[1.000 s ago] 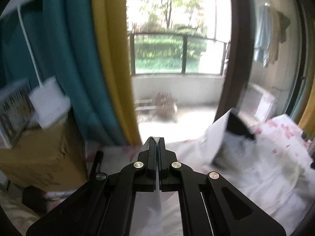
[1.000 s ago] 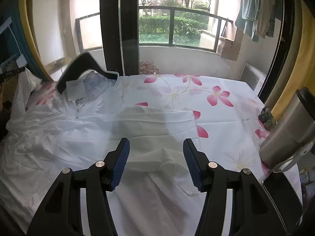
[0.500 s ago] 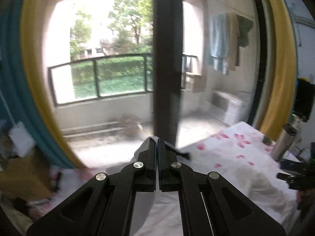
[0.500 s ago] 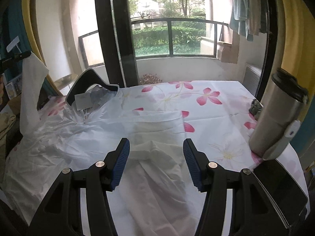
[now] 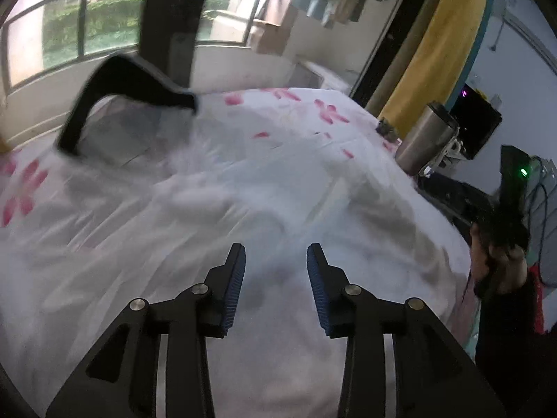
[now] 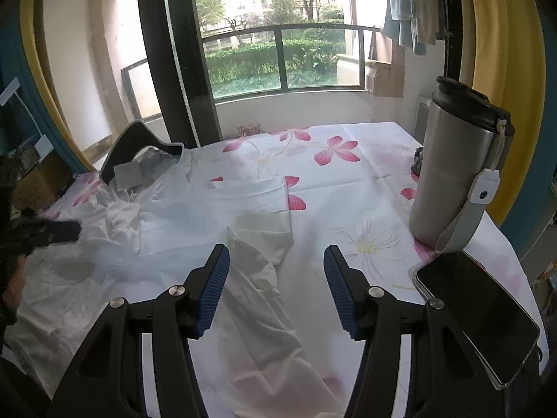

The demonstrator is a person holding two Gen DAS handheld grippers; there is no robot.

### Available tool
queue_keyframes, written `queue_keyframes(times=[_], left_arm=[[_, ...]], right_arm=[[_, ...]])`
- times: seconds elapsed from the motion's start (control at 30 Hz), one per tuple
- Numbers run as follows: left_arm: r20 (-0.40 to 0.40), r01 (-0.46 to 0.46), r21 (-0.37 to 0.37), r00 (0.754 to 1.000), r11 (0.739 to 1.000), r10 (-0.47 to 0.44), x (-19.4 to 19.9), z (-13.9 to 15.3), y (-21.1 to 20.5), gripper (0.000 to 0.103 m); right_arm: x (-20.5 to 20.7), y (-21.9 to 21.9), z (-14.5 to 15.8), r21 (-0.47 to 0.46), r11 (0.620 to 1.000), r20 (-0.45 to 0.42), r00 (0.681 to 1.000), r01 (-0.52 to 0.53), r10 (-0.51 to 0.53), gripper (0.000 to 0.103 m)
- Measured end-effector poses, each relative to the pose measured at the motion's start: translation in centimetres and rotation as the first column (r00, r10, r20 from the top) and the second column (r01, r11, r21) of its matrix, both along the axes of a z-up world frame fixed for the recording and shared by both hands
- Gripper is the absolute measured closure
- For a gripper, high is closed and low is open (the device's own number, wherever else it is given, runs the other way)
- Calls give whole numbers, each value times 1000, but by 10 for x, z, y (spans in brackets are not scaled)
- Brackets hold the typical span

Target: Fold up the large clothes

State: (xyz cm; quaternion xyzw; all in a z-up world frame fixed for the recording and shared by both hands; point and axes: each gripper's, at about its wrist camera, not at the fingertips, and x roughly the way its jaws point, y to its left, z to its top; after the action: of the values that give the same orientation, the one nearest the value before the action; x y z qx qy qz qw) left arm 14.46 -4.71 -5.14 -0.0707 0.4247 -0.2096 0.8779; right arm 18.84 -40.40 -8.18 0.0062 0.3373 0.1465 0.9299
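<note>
Above the white garment (image 5: 216, 209), left hand-held gripper (image 5: 276, 287) opening, nothing between.

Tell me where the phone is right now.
In the right wrist view the phone lies face up at the table's near right corner, on the flowered tablecloth, just in front of the steel tumbler.

— Where does the left wrist camera sit?

— Behind its own claw (image 5: 275, 271), looking down along the fingers, close over the white garment (image 5: 216, 209), toward the window (image 5: 69, 24).

— And the right?

— Behind its claw (image 6: 276, 271), also angled down and toward the window (image 6: 278, 52).

— What do the two views share?

— The garment (image 6: 195, 216), the flowered cloth (image 6: 348, 174) beyond both claws, and the steel cup (image 5: 423, 146) (image 6: 452, 174) to the right.
</note>
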Motion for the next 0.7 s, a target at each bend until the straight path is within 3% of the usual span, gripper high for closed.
queue_keyframes(times=[0.17,0.3,0.37,0.5,0.7], left_arm=[[40,-180,55,983,982,178,-37,10,81,63],[55,-335,66,942,940,332,-49,4,144,61],[50,-387,31,921,921,386,-53,-3,170,61],[37,-401,19,916,916,400,-52,-15,188,61],[-20,-327,19,945,945,327,-41,-39,181,61]], right_arm=[[11,29,0,-35,998,-17,998,-61,60,46],[25,82,5,-71,981,-16,984,-178,177,46],[34,117,7,-85,964,-21,968,-252,251,46],[50,192,3,-100,911,-62,916,-400,396,47],[73,272,-30,-145,851,-177,859,-505,480,47]])
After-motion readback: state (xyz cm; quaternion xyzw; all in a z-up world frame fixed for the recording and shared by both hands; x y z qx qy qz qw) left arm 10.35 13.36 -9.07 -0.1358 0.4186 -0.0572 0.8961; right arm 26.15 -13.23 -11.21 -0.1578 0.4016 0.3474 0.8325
